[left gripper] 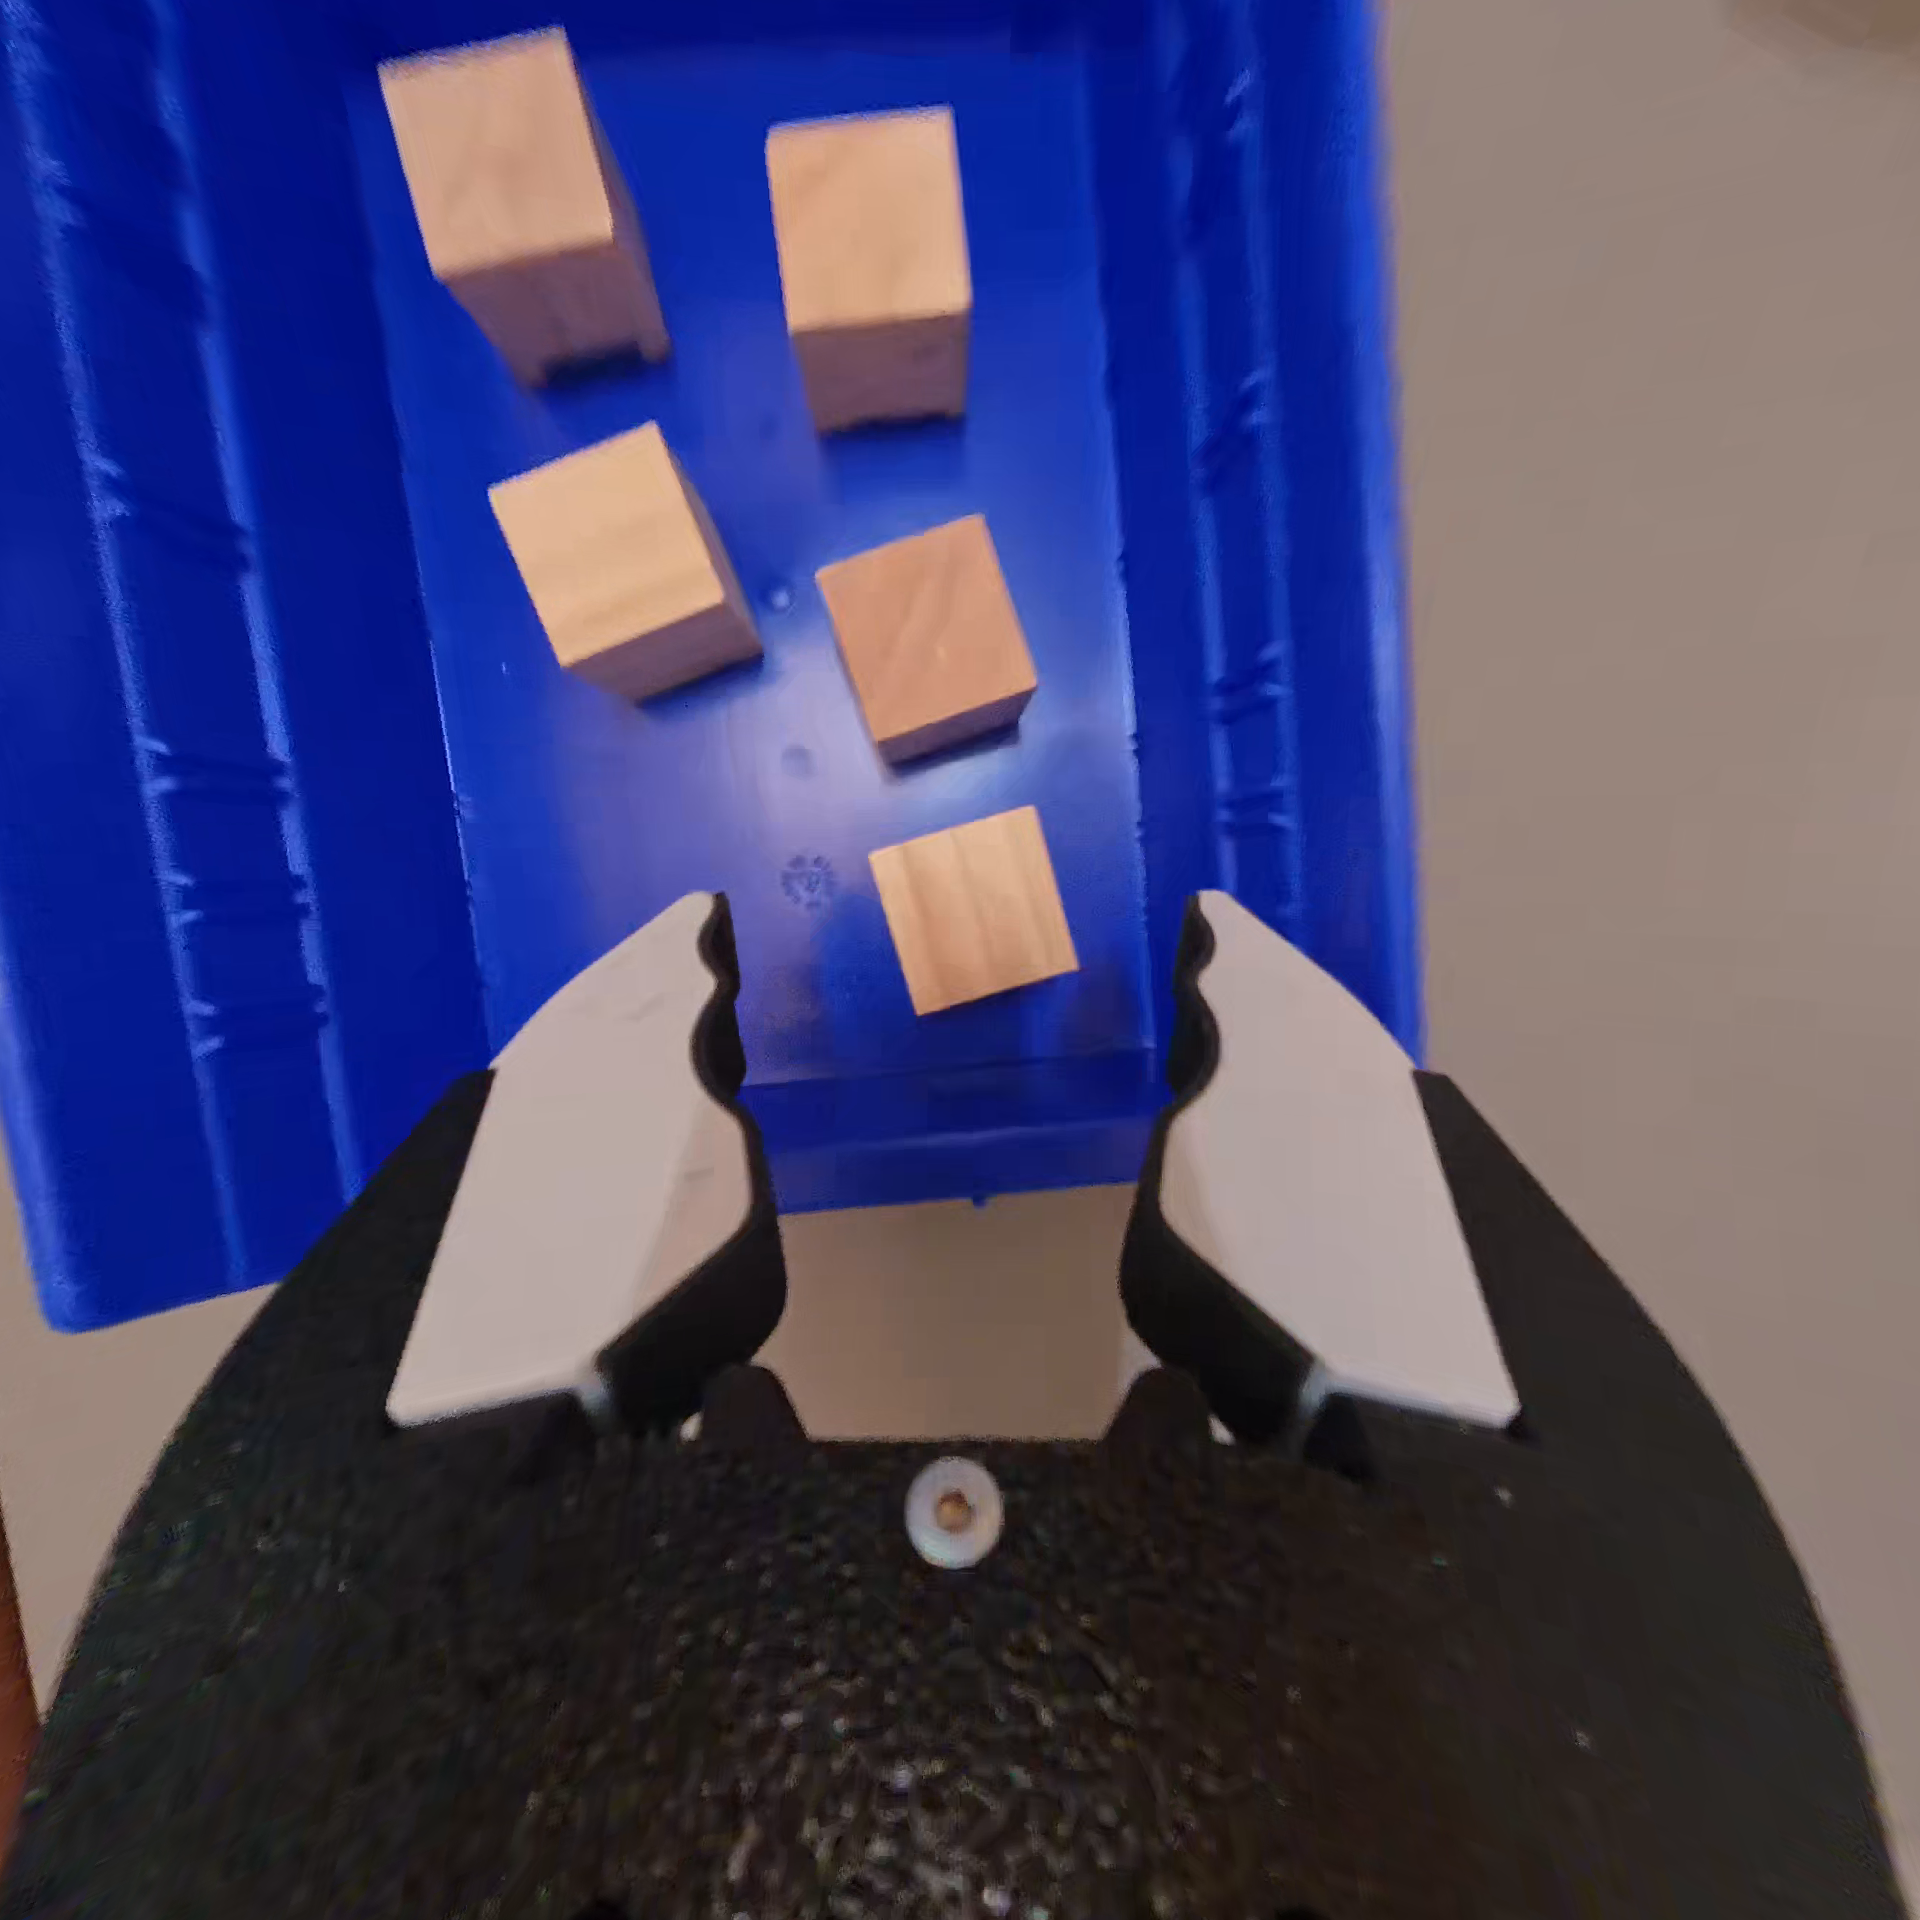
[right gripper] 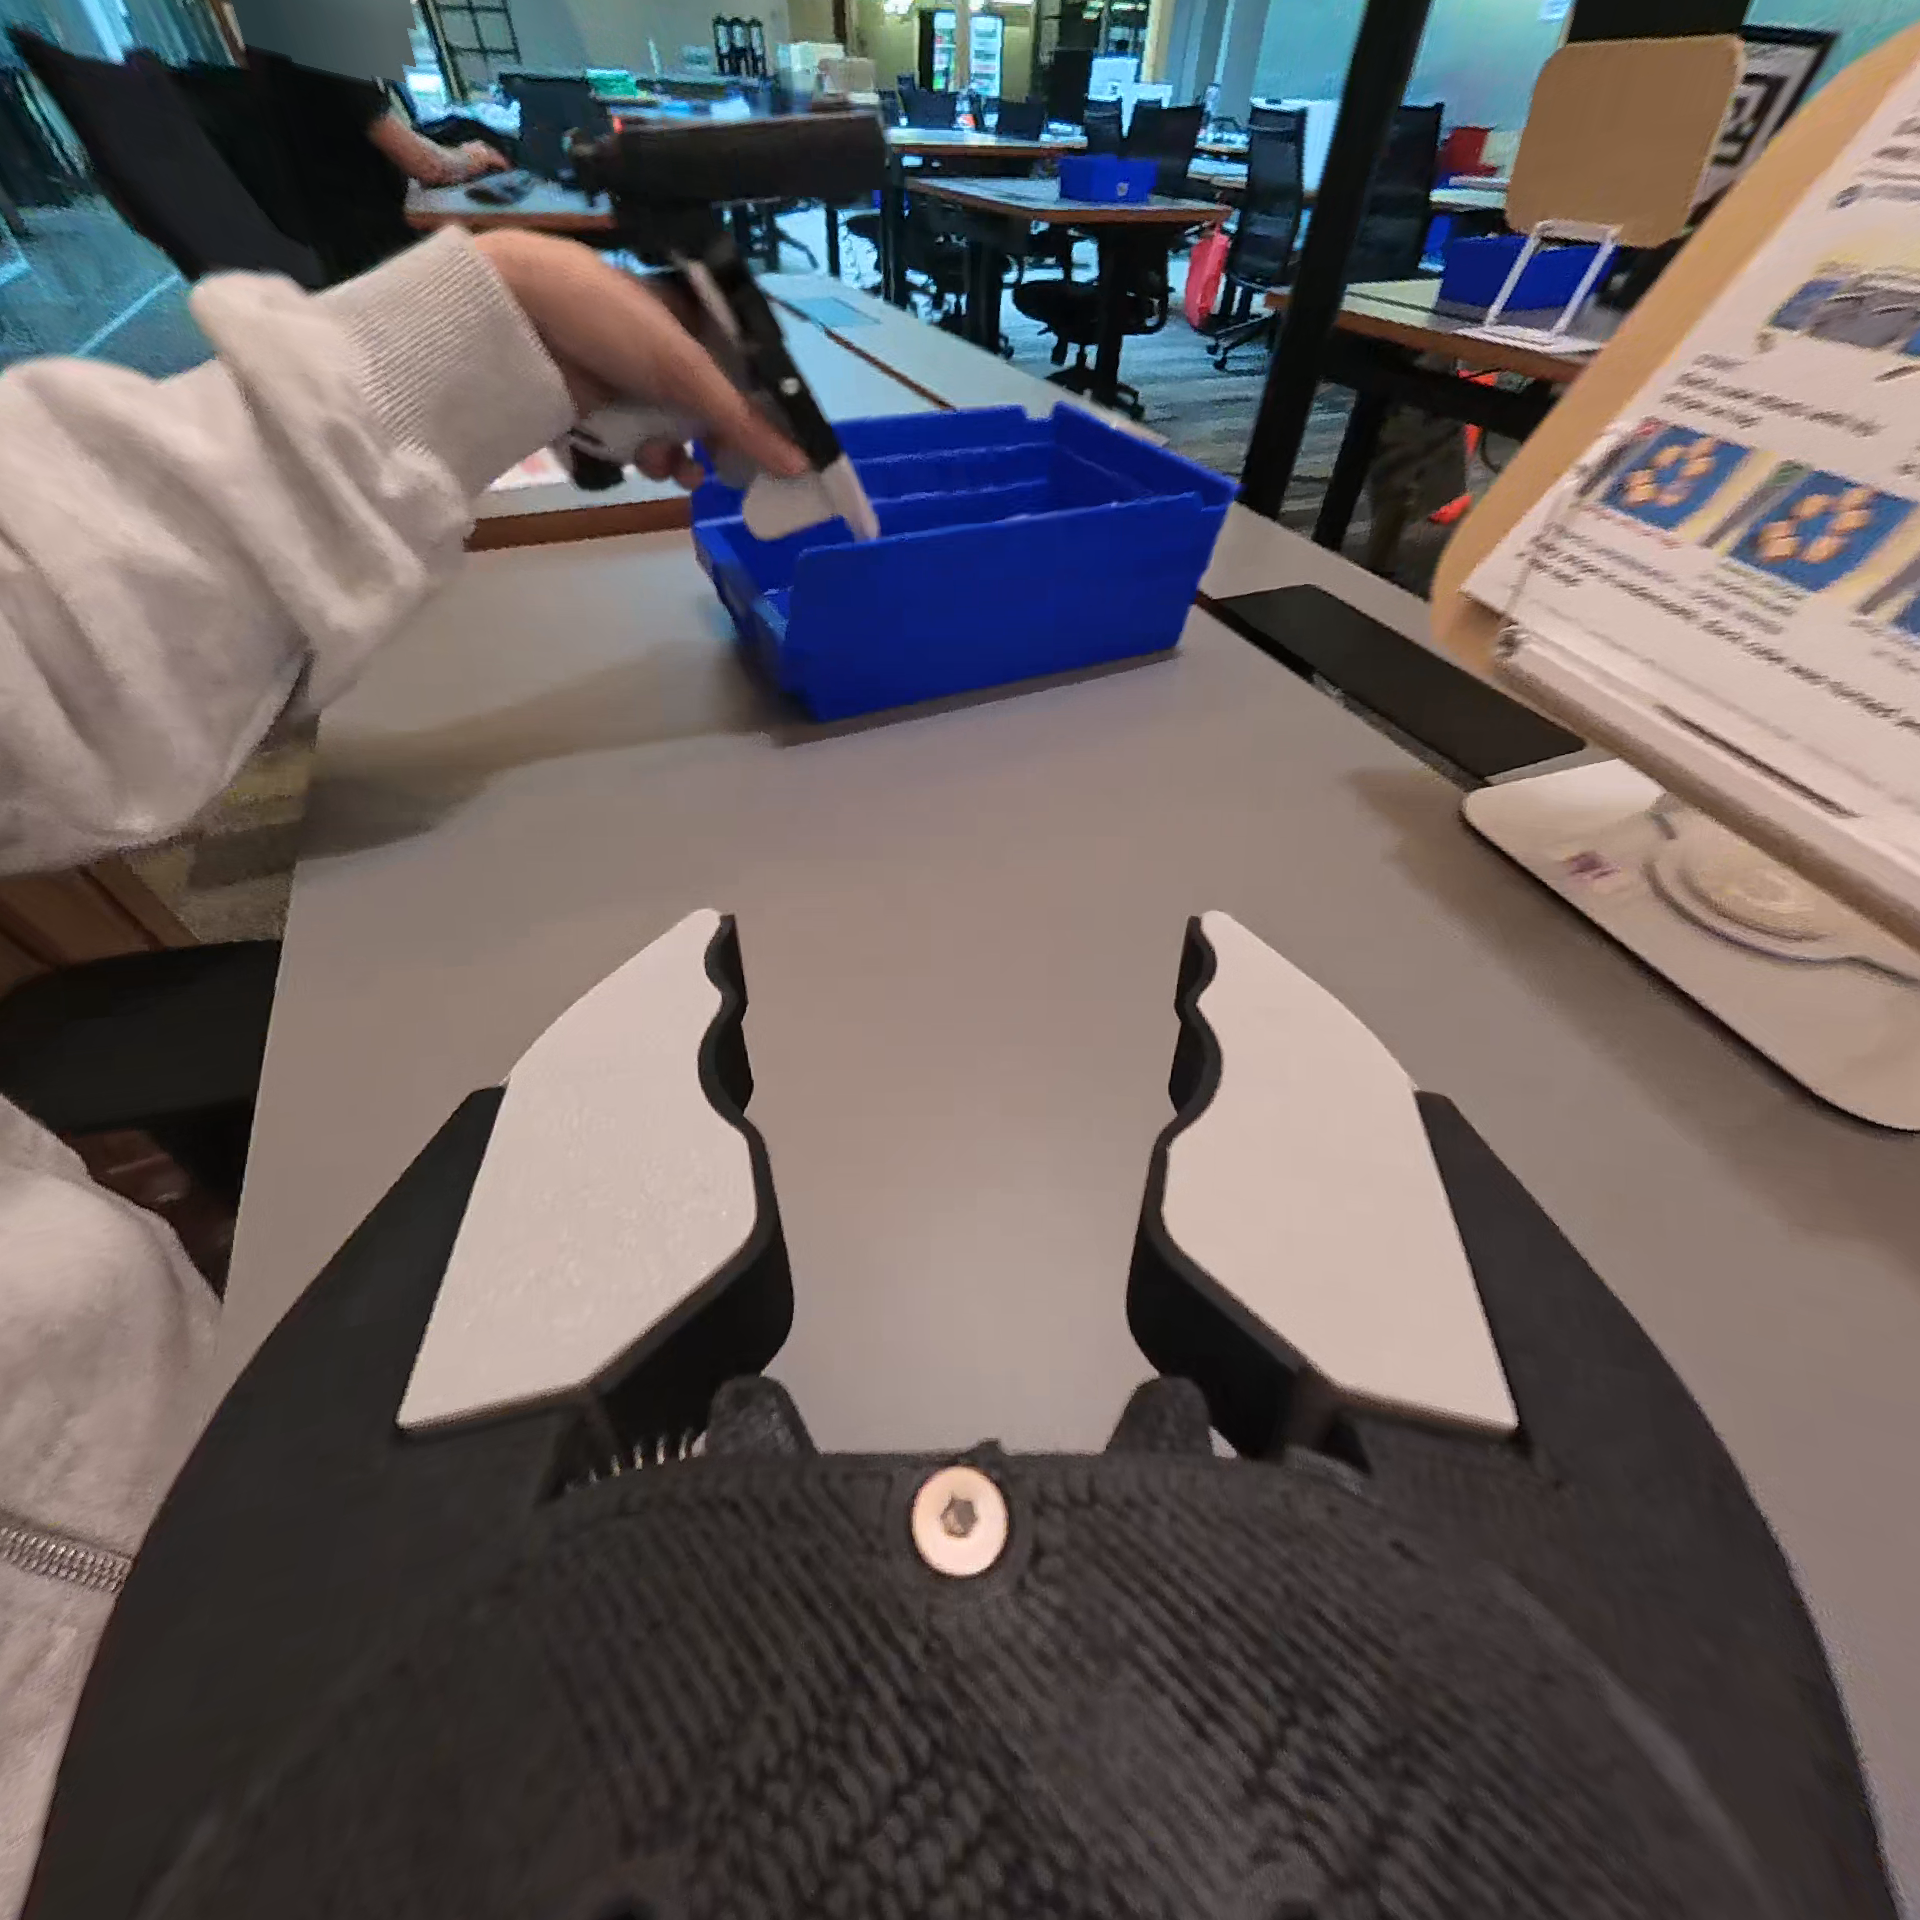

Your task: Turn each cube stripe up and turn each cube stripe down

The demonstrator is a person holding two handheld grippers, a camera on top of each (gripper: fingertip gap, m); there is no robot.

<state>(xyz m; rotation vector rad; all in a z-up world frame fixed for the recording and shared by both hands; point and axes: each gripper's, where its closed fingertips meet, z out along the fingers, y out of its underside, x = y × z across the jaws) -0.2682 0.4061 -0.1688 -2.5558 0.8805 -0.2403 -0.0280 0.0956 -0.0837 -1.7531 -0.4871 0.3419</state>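
Note:
Several plain wooden cubes lie apart on the floor of a blue bin [left gripper: 260, 727]. The nearest cube [left gripper: 971, 909] sits just beyond my left gripper [left gripper: 961, 914], which is open and empty and hangs above the bin's near end. Other cubes lie farther in: one mid right [left gripper: 925, 634], one mid left [left gripper: 618, 556], one far right [left gripper: 873, 239]. I see no stripe on their visible faces. In the right wrist view the bin [right gripper: 997, 613] stands mid-table with the left gripper [right gripper: 810, 499] over it. My right gripper [right gripper: 961, 935] is open and empty above the grey table.
A tilted stand with printed instruction sheets [right gripper: 1714, 499] stands at the right of the grey table [right gripper: 935, 831]. A black flat pad [right gripper: 1382, 665] lies beside the bin. A person's white sleeve [right gripper: 239, 499] reaches in from the left. Other desks and chairs stand behind.

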